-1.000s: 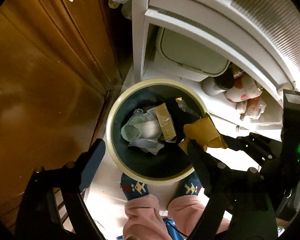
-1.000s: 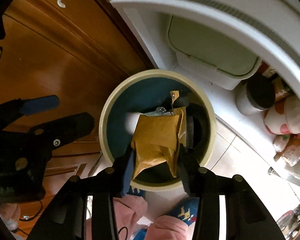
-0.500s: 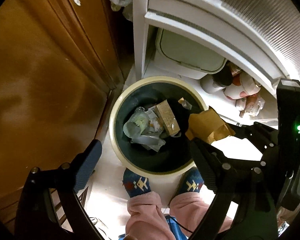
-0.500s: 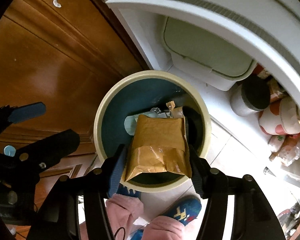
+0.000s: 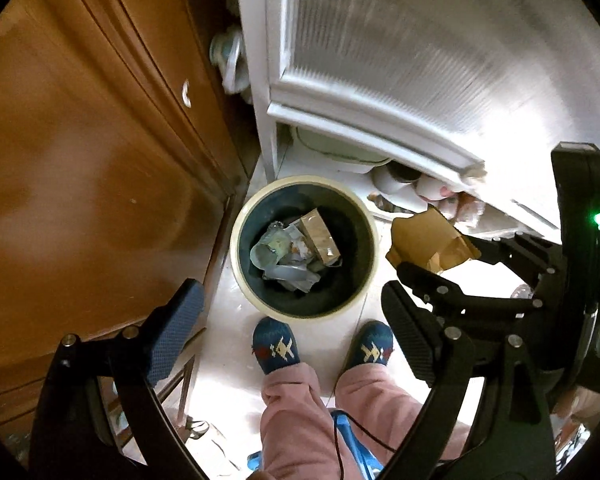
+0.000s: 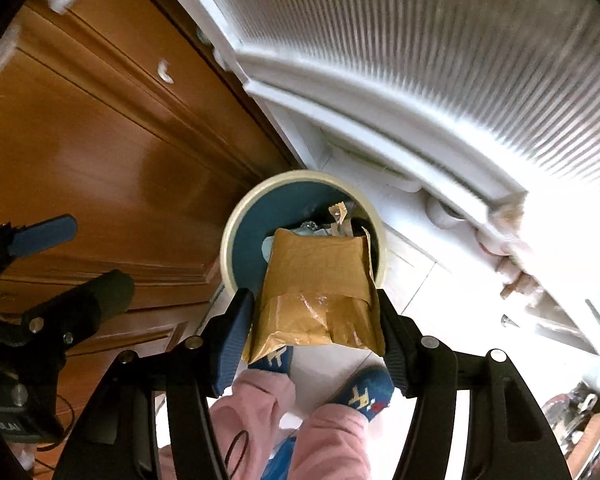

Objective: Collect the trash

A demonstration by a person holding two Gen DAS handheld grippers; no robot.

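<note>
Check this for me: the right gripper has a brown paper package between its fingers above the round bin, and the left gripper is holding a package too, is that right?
Not quite. The left gripper holds nothing: the left wrist view shows its fingers spread wide with only the floor and bin between them. The right gripper does have the brown paper package between its fingers above the bin.

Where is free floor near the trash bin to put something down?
Bare tile lies between the bin and the wooden cabinet, and right of the bin, below the brown packet. Behind the bin, under the white door, containers crowd.
</note>
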